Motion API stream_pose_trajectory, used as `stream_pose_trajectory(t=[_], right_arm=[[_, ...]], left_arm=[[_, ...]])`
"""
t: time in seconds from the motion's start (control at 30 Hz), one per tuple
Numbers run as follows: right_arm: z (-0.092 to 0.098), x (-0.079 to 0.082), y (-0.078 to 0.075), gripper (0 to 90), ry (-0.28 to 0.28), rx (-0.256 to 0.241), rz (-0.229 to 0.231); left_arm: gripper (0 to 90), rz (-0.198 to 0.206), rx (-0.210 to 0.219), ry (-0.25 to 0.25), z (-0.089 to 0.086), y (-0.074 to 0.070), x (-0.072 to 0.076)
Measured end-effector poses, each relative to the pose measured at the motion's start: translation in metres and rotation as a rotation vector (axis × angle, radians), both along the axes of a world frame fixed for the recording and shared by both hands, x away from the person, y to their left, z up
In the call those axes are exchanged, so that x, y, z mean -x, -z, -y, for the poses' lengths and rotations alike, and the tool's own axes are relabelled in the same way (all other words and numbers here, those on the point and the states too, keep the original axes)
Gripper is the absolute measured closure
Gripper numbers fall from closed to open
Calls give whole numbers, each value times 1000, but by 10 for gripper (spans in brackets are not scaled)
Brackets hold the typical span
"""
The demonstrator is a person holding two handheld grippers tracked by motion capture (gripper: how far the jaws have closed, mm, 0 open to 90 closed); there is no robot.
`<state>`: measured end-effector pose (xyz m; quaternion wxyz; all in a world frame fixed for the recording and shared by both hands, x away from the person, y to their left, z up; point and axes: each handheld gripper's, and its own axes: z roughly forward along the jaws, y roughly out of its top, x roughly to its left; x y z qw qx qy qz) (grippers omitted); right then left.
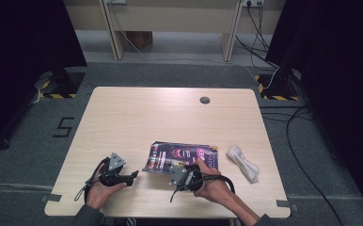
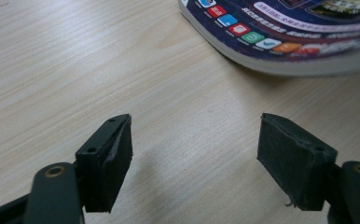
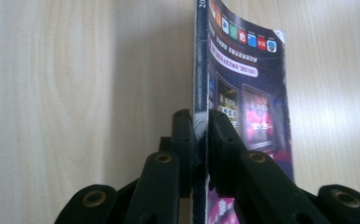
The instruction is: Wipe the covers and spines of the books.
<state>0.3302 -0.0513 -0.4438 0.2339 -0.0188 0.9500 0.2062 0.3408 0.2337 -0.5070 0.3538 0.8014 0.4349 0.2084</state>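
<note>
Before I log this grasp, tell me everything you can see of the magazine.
The magazine is thin and glossy, with a dark purple cover, a row of coloured icons along one edge and pale page edges. It lies on the wooden table, near edge slightly lifted. The right gripper has its jaws shut on that edge. The left gripper stands open beside it.

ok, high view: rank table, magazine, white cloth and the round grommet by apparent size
1. table, largest by far
2. magazine, its near edge clamped in the right gripper
3. white cloth, crumpled, clearly smaller than the magazine
4. round grommet, smallest; it sits farther from the camera, but the gap is too wide to doubt
</note>
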Motion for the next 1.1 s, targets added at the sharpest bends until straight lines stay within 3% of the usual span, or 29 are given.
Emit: stream_pose_trajectory(t=[0.37,0.83,1.1], right_arm=[[15,13,24,769,47,-97,-53],[21,16,36,701,81,-128,-119],[25,16,38,677,96,-135,-140]], left_arm=[[216,9,31,10,8,-2,1],[206,13,15,31,14,-2,2],[202,16,6,77,25,-1,0]])
